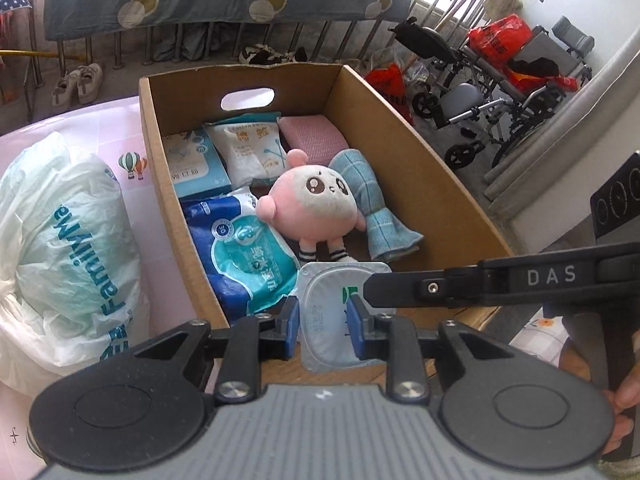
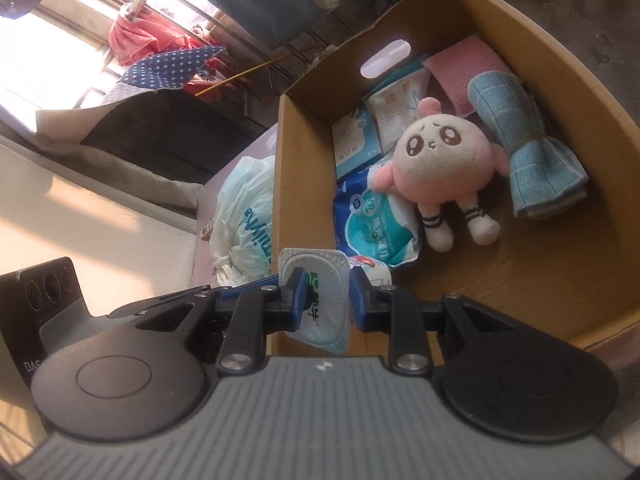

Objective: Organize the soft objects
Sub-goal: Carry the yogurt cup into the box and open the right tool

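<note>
A flat silver-white sealed packet (image 1: 332, 280) hangs over the near end of an open cardboard box (image 1: 400, 140). My left gripper (image 1: 323, 320) is shut on it, its blue pads pressing the packet. From the right, a finger of my right gripper (image 1: 400, 290) reaches onto the same packet. In the right wrist view that right gripper (image 2: 326, 300) is shut on the packet (image 2: 320, 264), and the left gripper's blue pad (image 2: 248, 292) shows beside it. Inside the box (image 2: 560, 260) lie a pink plush toy (image 2: 436, 156), a rolled blue towel (image 2: 520, 120), a pink cloth (image 1: 312, 136) and a blue wet-wipes pack (image 1: 240, 256).
Two more soft packs (image 1: 252, 152) lie at the box's far end. A white plastic bag (image 1: 60, 240) sits left of the box on a pink patterned tablecloth (image 1: 132, 128). Folded wheelchairs (image 1: 500, 80) and red bags stand beyond on the right, with shoes (image 1: 78, 84) by a railing.
</note>
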`<action>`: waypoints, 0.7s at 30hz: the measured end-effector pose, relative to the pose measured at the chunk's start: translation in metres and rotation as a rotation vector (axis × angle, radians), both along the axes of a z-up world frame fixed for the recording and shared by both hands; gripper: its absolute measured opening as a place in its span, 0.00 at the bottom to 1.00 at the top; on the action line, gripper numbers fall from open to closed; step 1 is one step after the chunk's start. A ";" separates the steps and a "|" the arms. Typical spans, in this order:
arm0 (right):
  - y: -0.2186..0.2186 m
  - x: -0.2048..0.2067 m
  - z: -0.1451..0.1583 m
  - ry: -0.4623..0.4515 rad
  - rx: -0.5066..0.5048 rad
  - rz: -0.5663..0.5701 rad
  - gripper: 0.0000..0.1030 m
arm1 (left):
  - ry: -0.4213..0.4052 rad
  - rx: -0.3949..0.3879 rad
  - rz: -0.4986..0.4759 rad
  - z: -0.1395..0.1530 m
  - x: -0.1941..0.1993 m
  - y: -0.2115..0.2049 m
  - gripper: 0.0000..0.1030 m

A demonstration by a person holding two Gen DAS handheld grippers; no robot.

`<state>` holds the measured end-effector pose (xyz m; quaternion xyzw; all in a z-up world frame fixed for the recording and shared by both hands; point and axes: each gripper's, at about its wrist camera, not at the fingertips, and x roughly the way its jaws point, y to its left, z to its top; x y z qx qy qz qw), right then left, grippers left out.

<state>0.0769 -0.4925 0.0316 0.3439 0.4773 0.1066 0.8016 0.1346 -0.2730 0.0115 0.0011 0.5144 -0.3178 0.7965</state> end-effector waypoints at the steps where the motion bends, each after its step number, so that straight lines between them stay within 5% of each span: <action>1: 0.000 0.005 -0.006 0.024 0.000 0.010 0.24 | 0.016 0.013 -0.001 -0.004 0.001 -0.002 0.26; 9: -0.001 0.028 -0.042 0.157 0.028 0.077 0.26 | 0.066 0.110 -0.018 -0.020 0.005 -0.012 0.25; 21: -0.011 0.049 -0.062 0.180 -0.003 0.001 0.28 | 0.000 0.043 0.007 0.001 0.004 0.006 0.37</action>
